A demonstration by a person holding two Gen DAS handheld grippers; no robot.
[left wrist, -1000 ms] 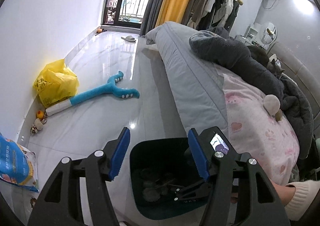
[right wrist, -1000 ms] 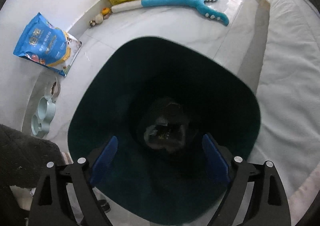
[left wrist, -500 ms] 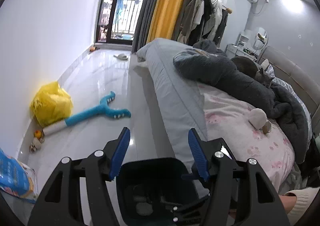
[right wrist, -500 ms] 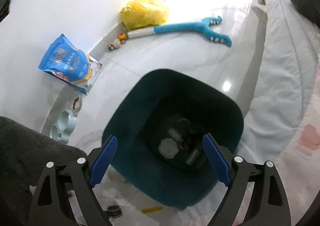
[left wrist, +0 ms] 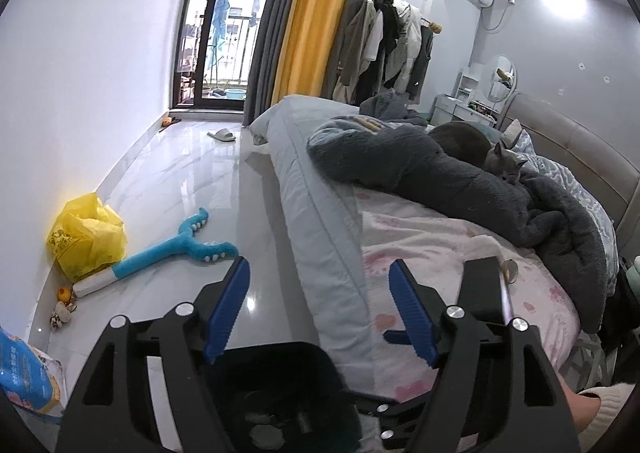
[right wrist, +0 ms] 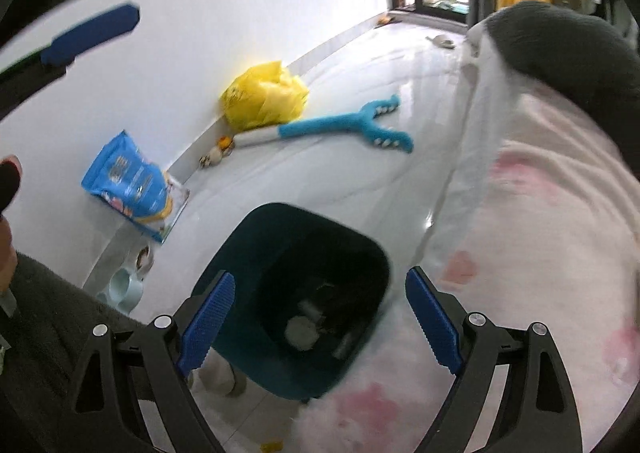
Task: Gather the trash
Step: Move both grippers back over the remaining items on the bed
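Where a bag [right wrist: 128,181] lies: blue, print unreadable.

Left wrist view looked forward and slightly down along the bed edge toward the balcony door. Right wrist view tilted steeply down, close above the dark teal plastic bin [right wrist: 304,293]. Shared: bin [left wrist: 280,393], crumpled yellow plastic bag [left wrist: 86,235] [right wrist: 264,95], white tiled floor [left wrist: 180,181] [right wrist: 332,189].
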